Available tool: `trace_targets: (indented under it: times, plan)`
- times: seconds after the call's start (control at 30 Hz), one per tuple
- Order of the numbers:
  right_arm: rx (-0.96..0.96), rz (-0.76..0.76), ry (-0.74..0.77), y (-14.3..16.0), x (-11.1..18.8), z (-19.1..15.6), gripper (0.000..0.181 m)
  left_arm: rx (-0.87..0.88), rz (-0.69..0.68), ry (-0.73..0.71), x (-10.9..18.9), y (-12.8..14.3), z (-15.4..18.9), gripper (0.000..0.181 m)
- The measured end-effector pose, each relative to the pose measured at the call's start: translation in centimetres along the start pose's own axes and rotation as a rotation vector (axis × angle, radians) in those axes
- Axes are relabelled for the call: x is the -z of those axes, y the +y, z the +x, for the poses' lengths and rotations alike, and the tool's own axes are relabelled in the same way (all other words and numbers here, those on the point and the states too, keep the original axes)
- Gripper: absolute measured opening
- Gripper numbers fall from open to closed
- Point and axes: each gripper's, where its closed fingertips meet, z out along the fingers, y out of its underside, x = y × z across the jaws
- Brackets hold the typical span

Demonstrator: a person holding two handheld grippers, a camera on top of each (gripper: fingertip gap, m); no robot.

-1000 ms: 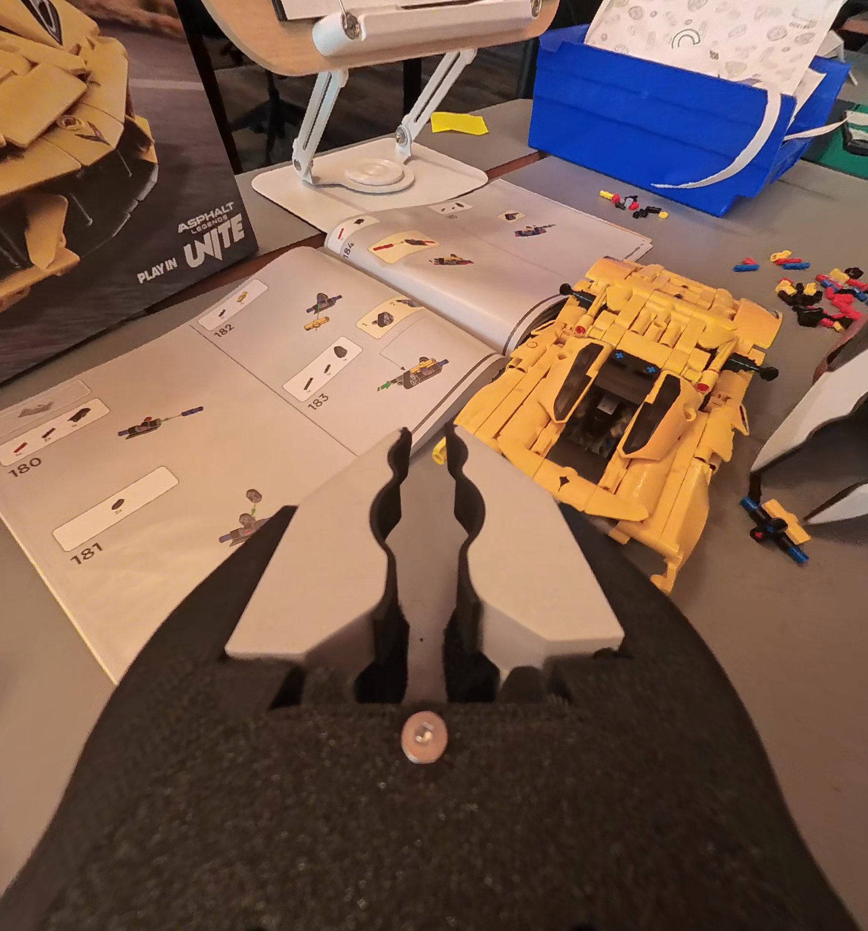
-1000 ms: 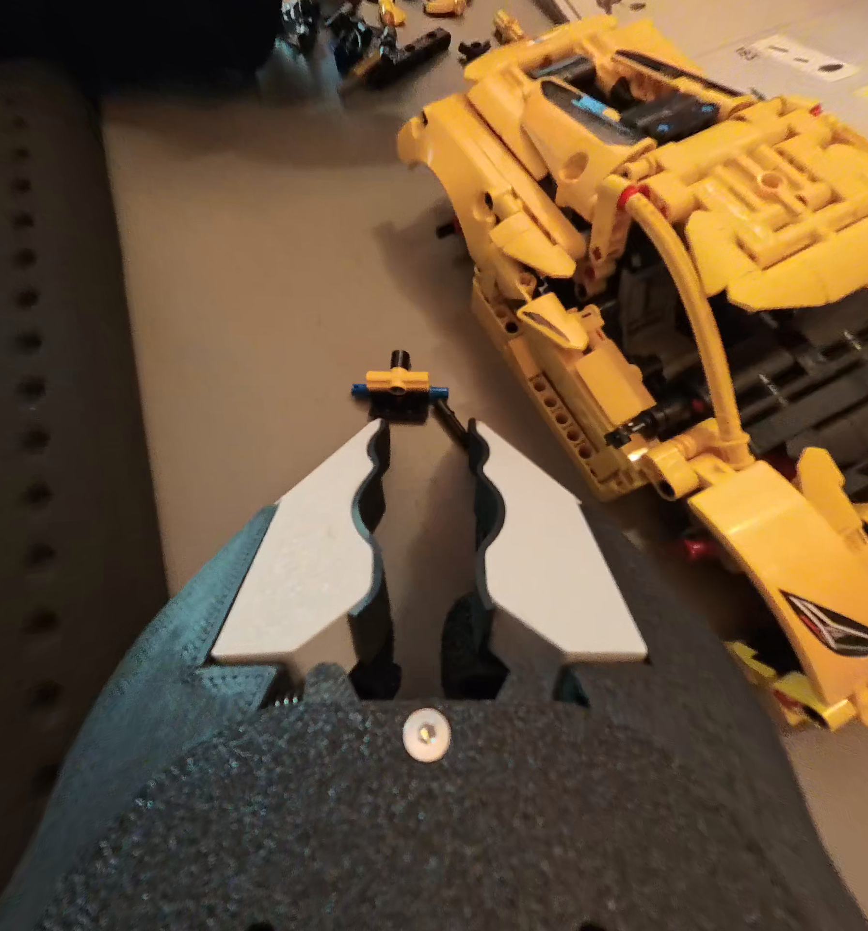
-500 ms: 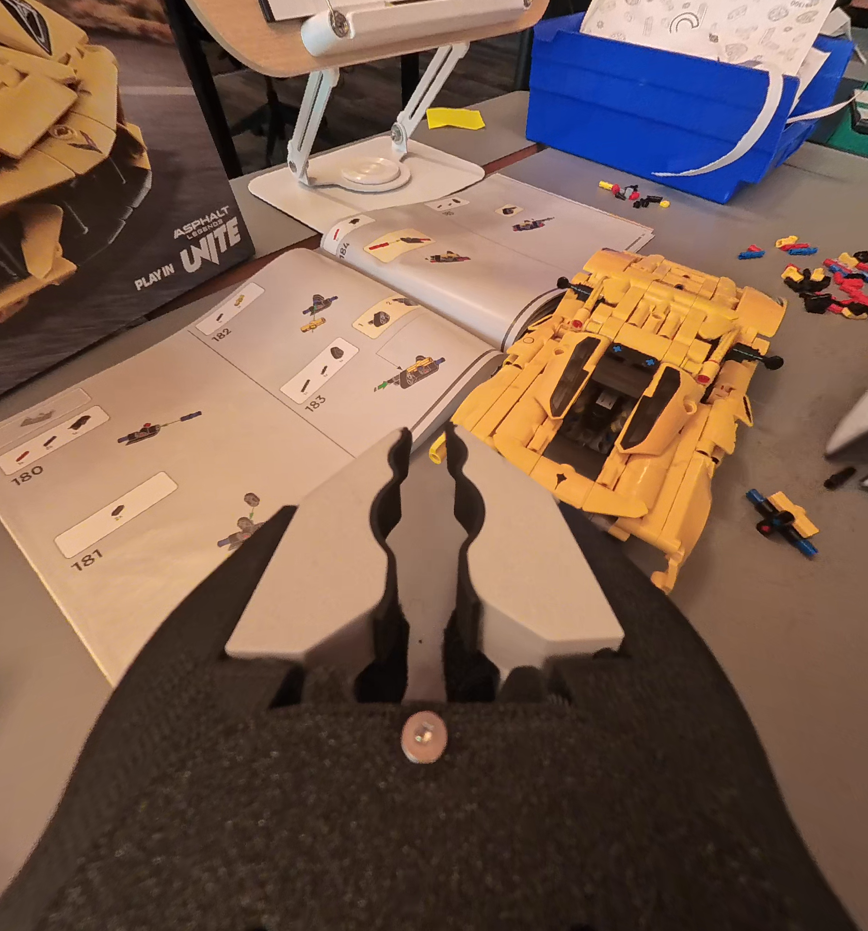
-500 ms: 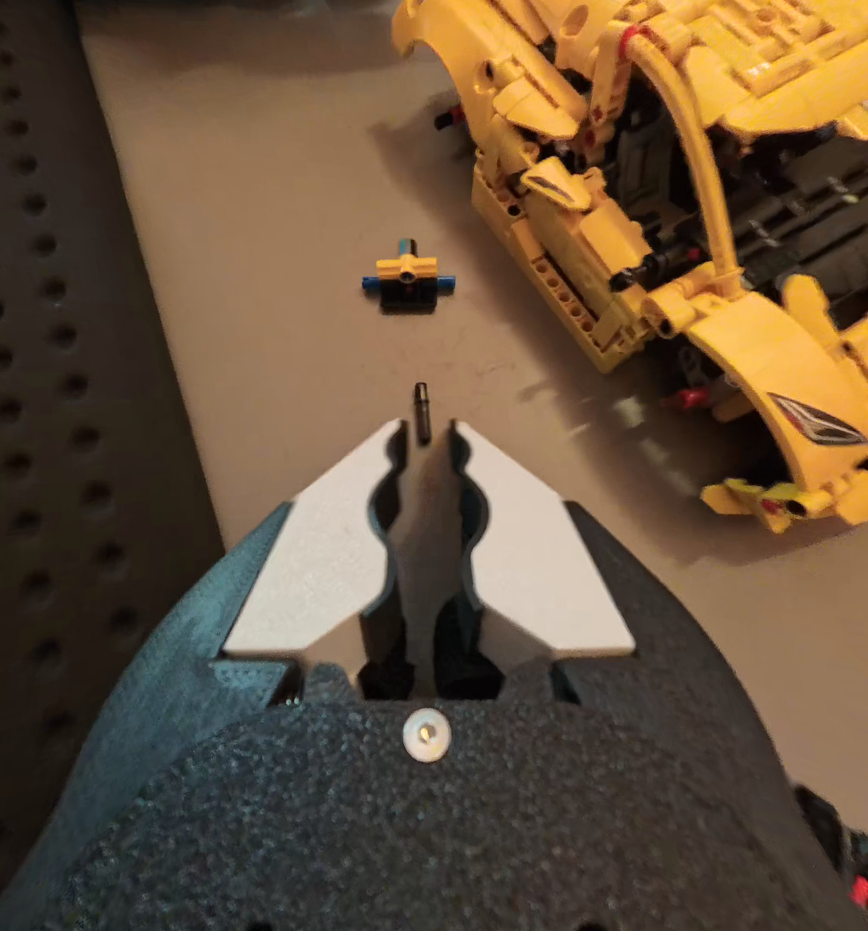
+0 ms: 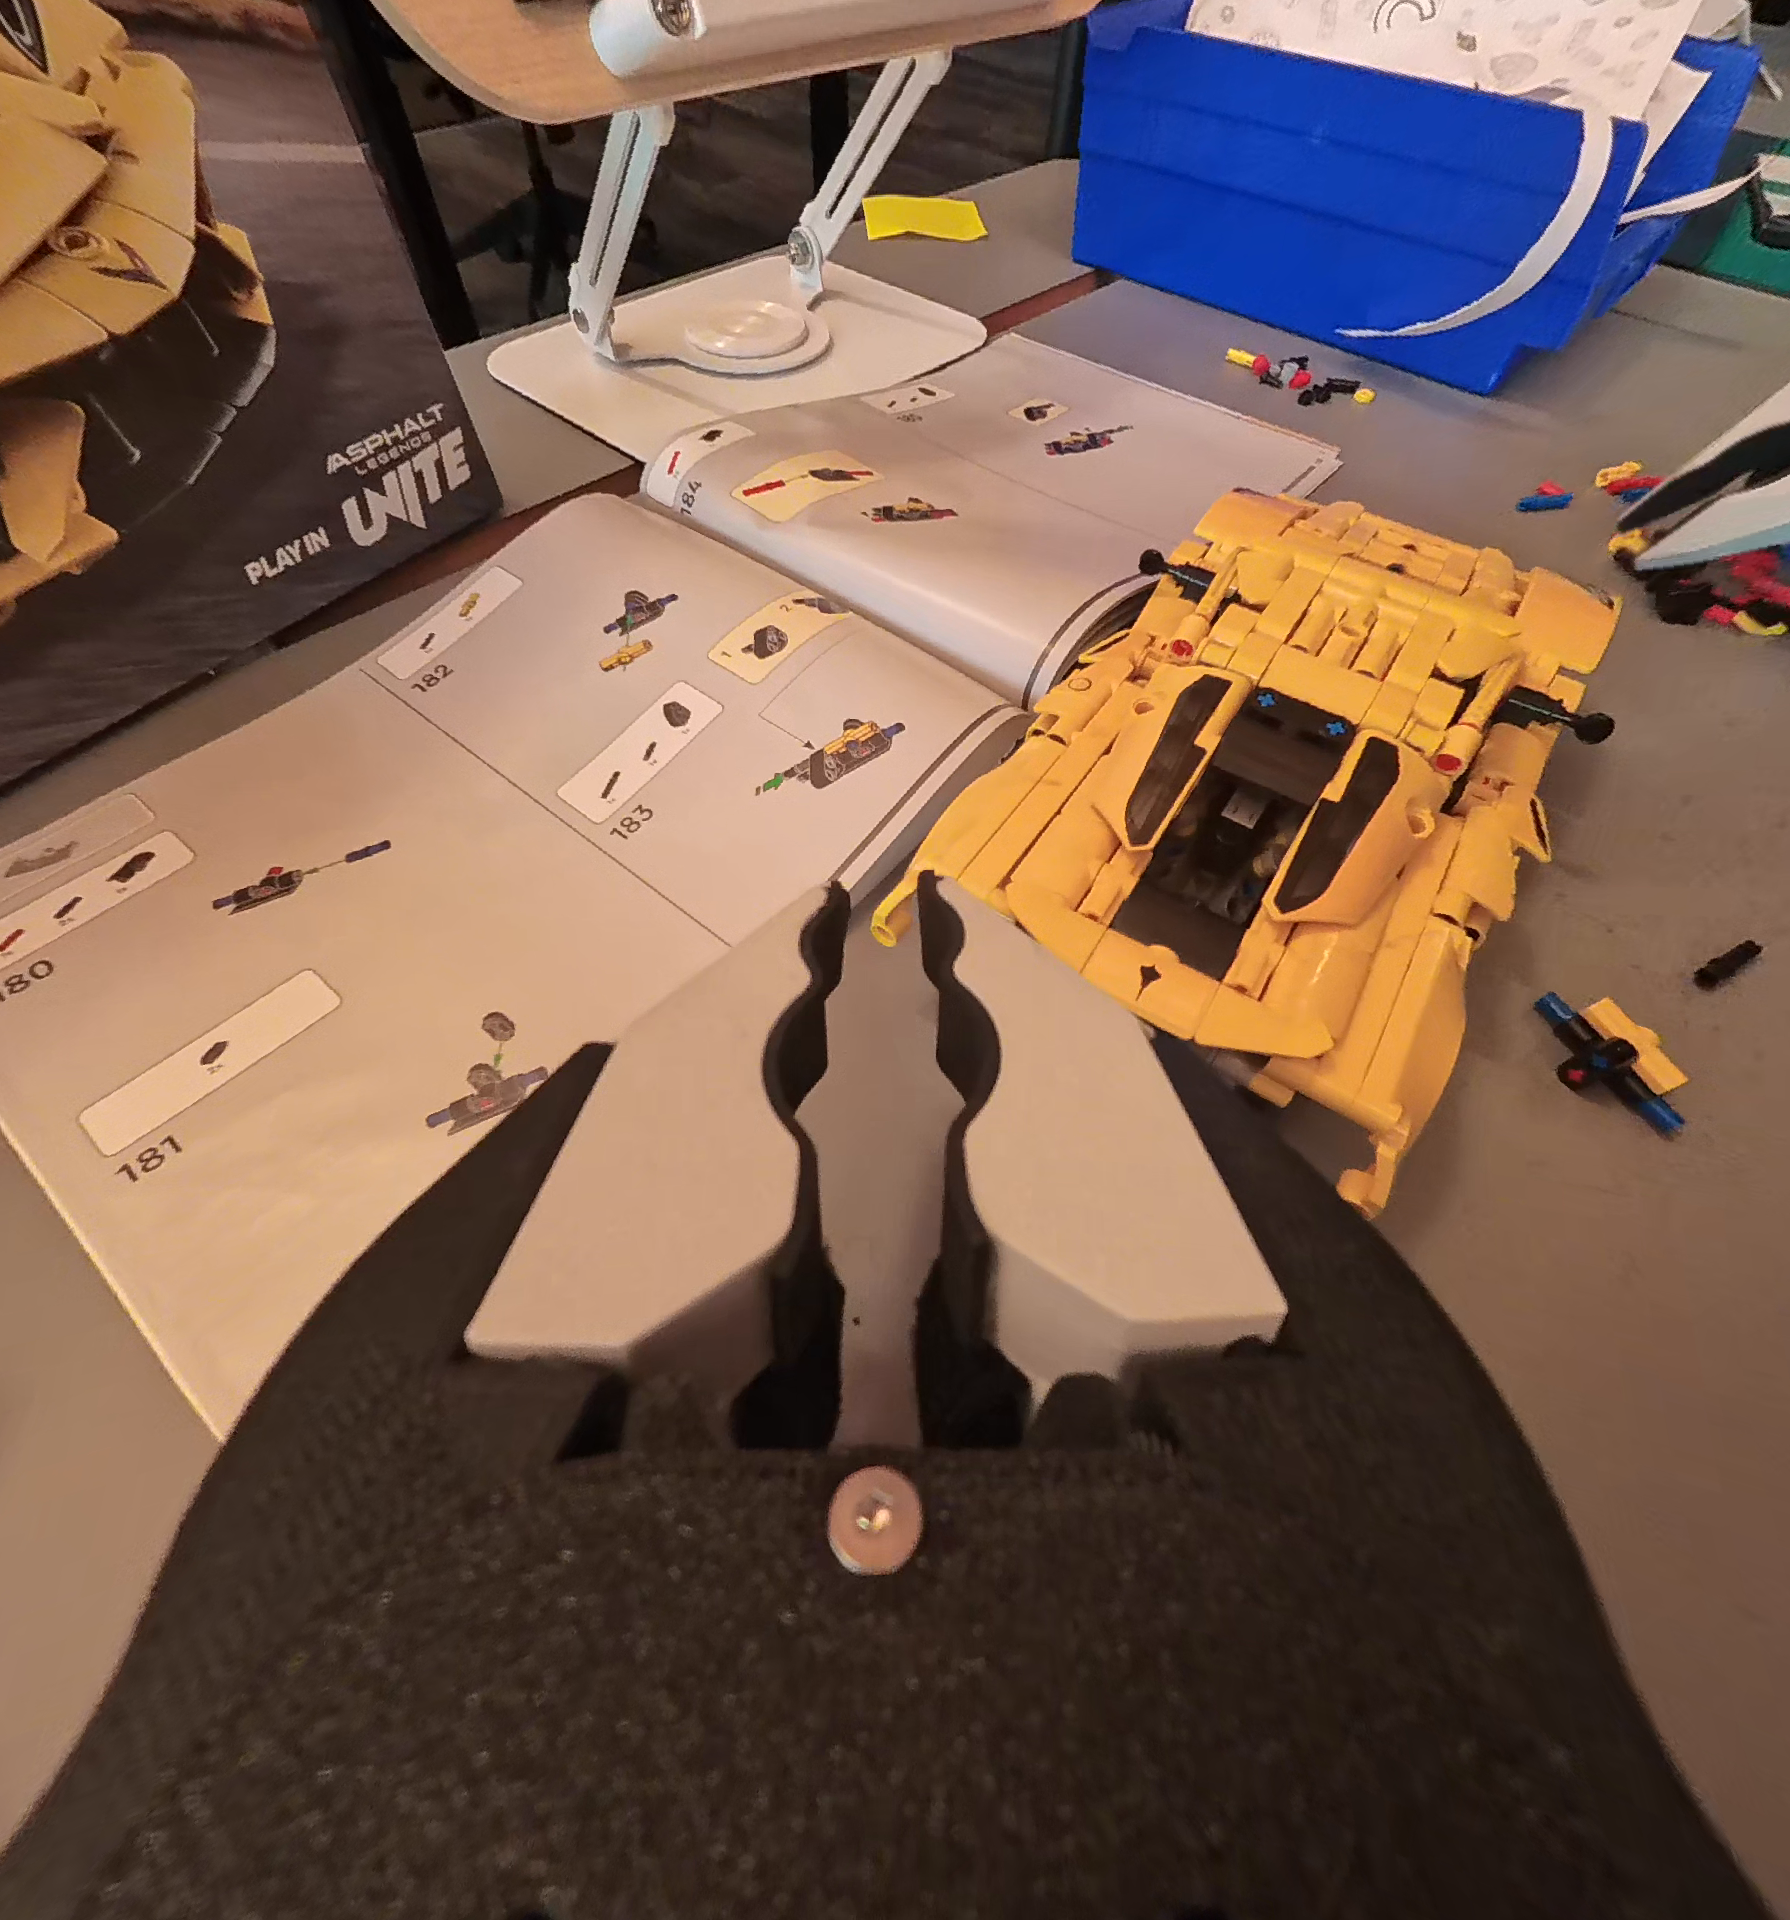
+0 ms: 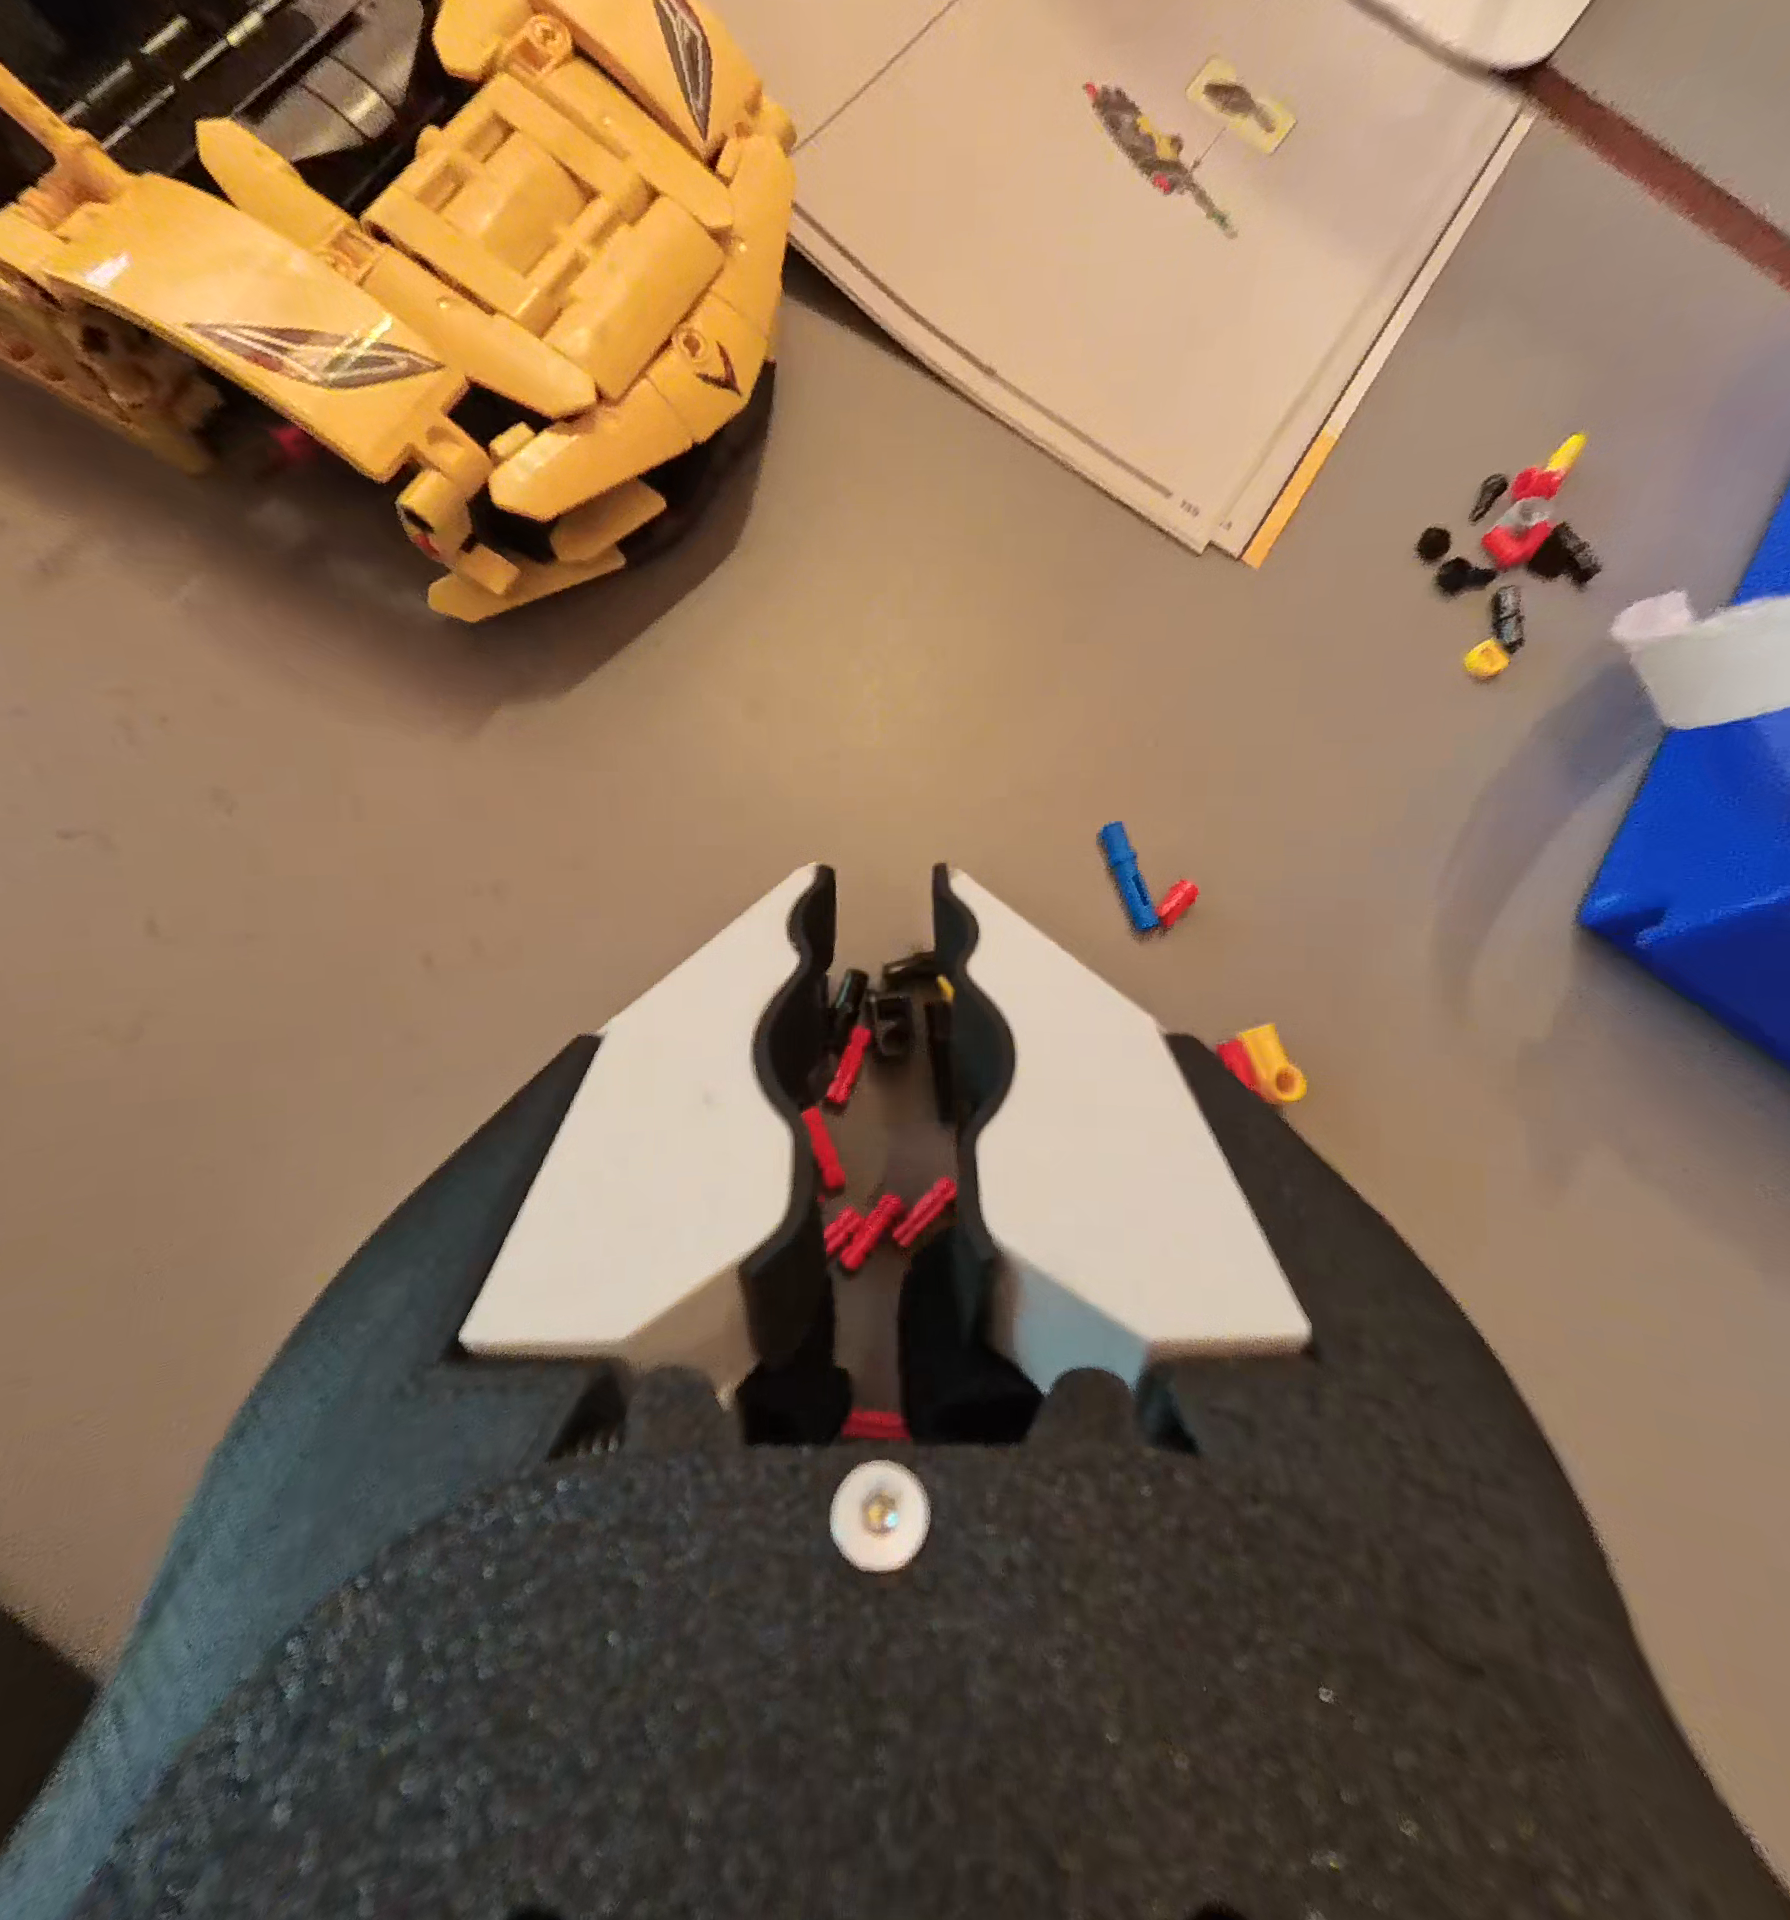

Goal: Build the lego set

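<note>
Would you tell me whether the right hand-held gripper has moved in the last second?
Yes: the right hand-held gripper left the small yellow assembly for the loose parts.

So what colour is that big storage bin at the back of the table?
The bin is bright blue, seen best in the left wrist view.
</note>
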Motion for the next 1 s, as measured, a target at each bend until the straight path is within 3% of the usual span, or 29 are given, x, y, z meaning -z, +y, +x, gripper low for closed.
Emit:
trace_targets:
  times: [0.1, 0.3, 0.53, 0.77, 0.87, 0.97, 1.0]
  plan:
    - [-0.02, -0.072, 0.013, 1.5, -0.1, 0.8, 0.021, 0.002, 0.004, 0.005, 0.1, -0.1, 0.1, 0.013]
    - [-0.076, -0.067, -0.008, 1.8, 0.0, 1.1, 0.02, 0.006, 0.007, 0.009, 0.1, -0.2, 0.1, 0.013]
    - [0.048, -0.115, 0.083, 2.0, 0.0, 1.4, 0.005, 0.011, 0.005, 0.011, 0.1, -0.1, 0.1, 0.013]
    - [0.124, -0.09, 0.118, 0.7, 0.4, 0.9, 0.004, 0.01, 0.008, 0.008, 0.1, -0.2, 0.1, 0.013]
    - [0.189, 0.051, -0.038, -2.6, 0.9, -3.6, 0.004, 0.012, 0.004, 0.007, 0.0, -0.1, 0.0, 0.013]
    - [0.289, 0.145, -0.428, -4.4, 1.3, -13.4, 0.004, 0.01, 0.005, 0.006, 0.0, -0.1, 0.0, 0.013]
    - [0.315, 0.151, -0.491, -4.6, 1.1, -15.7, 0.004, 0.008, 0.006, 0.005, 0.1, -0.1, 0.0, 0.013]
